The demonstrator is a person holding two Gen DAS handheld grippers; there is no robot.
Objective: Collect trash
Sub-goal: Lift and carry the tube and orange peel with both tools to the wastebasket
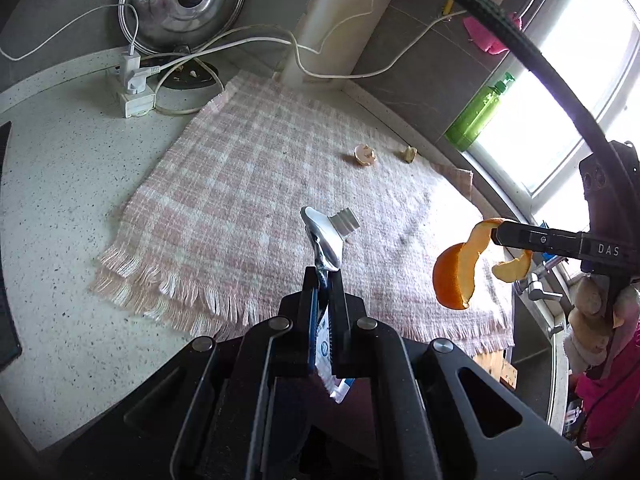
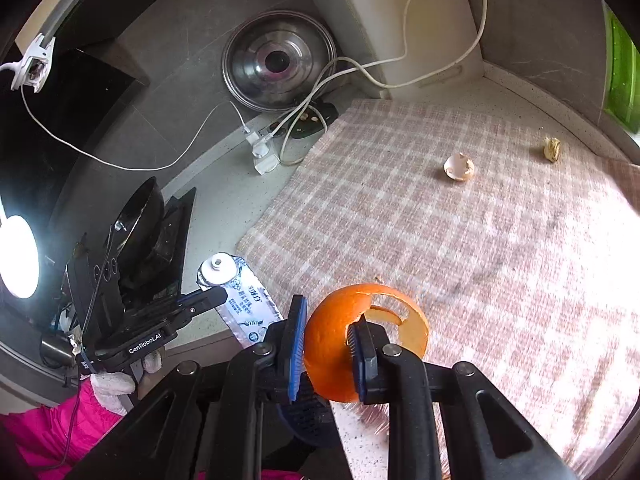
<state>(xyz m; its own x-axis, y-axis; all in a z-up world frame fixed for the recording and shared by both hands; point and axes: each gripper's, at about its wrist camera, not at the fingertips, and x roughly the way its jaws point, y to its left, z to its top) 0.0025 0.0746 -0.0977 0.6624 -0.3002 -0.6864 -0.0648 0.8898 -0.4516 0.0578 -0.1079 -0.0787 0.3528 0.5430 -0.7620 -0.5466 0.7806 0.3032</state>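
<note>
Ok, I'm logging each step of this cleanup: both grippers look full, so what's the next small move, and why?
Probably carry both loads off to wherever the trash goes; no bin shows in either view. The left gripper is shut on the squeezed tube and the right gripper on the orange peel, so neither can yet take the eggshell or small scrap on the cloth.

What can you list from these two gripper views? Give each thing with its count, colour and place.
orange peel: one, orange, in right gripper
squeezed tube: one, silver and blue, in left gripper
eggshell: one, pale, on cloth
small scrap: one, yellowish, on cloth, far side
checked cloth: one, pink and white, on counter
pot lid: one, steel, against wall
power strip: one, white, beside cloth
bottle: one, green, by window
gloved hand: one, white, on left gripper's handle
</note>
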